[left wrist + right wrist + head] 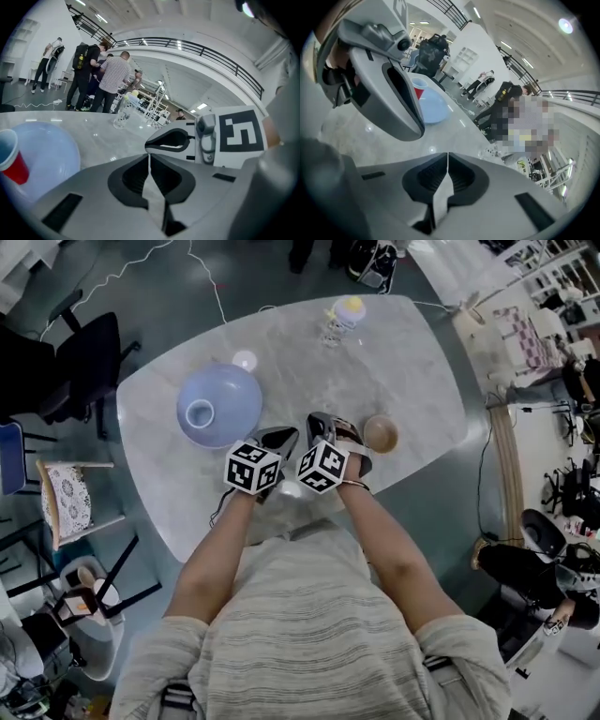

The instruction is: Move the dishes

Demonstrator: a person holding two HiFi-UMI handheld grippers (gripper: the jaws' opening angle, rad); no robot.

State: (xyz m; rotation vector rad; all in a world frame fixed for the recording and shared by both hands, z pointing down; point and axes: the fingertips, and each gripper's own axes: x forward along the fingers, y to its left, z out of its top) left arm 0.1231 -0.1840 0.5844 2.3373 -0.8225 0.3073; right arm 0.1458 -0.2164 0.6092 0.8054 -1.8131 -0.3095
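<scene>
From the head view, you held both claws low over the near edge of the marble table (412, 381), side by side. The blue bowl (230, 395) lay ahead and to the left of your left claw (278, 439), near it but apart. A cup (200, 413) showed within the bowl's outline. The small brown bowl (381, 432) sat just beside your right claw (321, 420), on its right. A glass jar (343, 320) stood well ahead of both claws, at the far edge.

In the left gripper view, your left claw (149, 157) had its jaws pressed together, tip to tip. The blue bowl (47, 152) lay to its left with the red cup (11, 159) at the frame edge, and your right claw (173, 140) was close on its right.

In the right gripper view, your right claw (447, 157) was likewise closed, jaw against jaw. Your left claw (393, 98) hung up and to its left, and the blue bowl (433, 110) and red cup (419, 88) showed past it.
</scene>
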